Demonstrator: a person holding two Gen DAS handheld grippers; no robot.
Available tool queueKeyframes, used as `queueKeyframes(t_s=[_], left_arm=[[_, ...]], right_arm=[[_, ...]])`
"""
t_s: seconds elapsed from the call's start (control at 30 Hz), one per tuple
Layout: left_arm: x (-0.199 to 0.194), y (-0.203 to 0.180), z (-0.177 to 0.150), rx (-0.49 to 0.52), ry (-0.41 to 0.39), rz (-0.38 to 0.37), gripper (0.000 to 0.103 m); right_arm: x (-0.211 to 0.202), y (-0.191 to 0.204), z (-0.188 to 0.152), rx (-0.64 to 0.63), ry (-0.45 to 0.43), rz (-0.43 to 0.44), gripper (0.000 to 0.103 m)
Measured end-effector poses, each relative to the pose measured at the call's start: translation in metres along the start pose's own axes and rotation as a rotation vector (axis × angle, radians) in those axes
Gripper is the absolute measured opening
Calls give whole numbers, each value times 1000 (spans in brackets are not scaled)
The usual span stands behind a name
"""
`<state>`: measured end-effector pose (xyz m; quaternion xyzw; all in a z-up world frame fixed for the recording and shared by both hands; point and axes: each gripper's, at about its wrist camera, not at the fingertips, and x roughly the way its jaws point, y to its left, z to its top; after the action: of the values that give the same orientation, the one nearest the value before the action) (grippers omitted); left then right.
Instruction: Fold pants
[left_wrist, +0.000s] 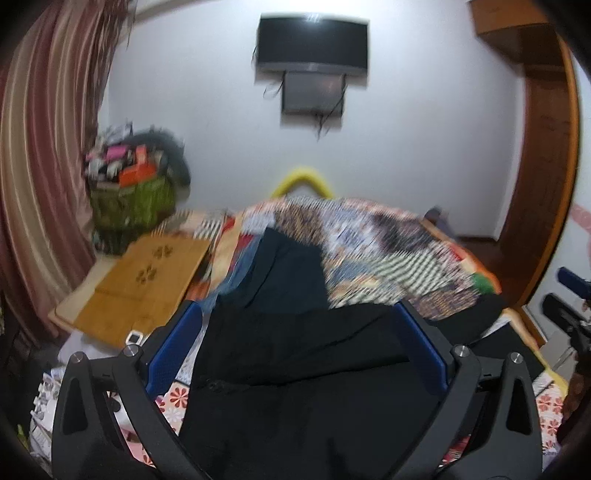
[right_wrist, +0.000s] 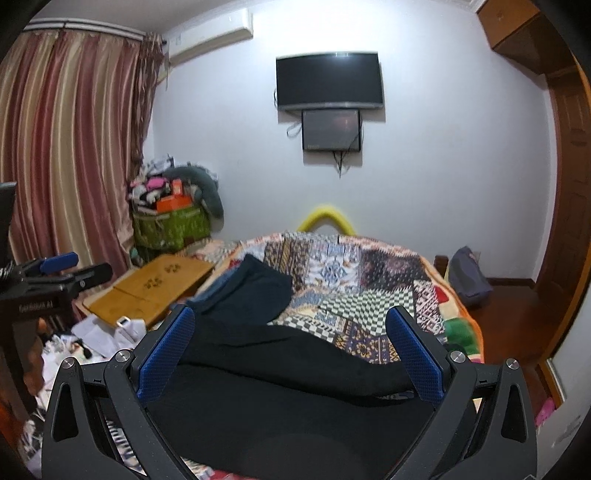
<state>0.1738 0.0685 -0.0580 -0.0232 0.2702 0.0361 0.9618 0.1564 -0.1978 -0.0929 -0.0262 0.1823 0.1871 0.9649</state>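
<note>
Black pants (left_wrist: 303, 354) lie spread across the near part of the bed, filling the lower middle of both views (right_wrist: 280, 380). My left gripper (left_wrist: 299, 336) is open, its blue pads (left_wrist: 177, 343) wide apart on either side of the black cloth. My right gripper (right_wrist: 291, 343) is also open over the same pants, with the blue pads (right_wrist: 413, 354) well apart. Whether the fingers touch the cloth is unclear. Each gripper shows at the edge of the other's view: the right gripper (left_wrist: 569, 306) and the left gripper (right_wrist: 62, 273).
A dark navy garment (right_wrist: 255, 288) lies on blue cloth farther up the patchwork quilt (right_wrist: 369, 280). A wooden board (right_wrist: 155, 284), a full green basket (right_wrist: 170, 225) and curtains (right_wrist: 66, 147) are on the left. A TV (right_wrist: 328, 81) hangs ahead; a blue bag (right_wrist: 467, 277) sits right.
</note>
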Motion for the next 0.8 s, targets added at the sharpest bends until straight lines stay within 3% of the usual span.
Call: queueKeyframes(t_s=[0.2, 0.37, 0.57, 0.8], left_arm=[[101, 51, 2, -27, 194, 85, 103], [177, 96, -9, -83, 353, 103, 103], [249, 133, -32, -127, 491, 143, 103], [315, 141, -61, -134, 610, 118, 89]], right_arm=[[72, -20, -9, -46, 143, 11, 103], [116, -36, -21, -59, 265, 47, 103], [183, -55, -38, -46, 439, 100, 102], [243, -63, -53, -41, 586, 166, 100]])
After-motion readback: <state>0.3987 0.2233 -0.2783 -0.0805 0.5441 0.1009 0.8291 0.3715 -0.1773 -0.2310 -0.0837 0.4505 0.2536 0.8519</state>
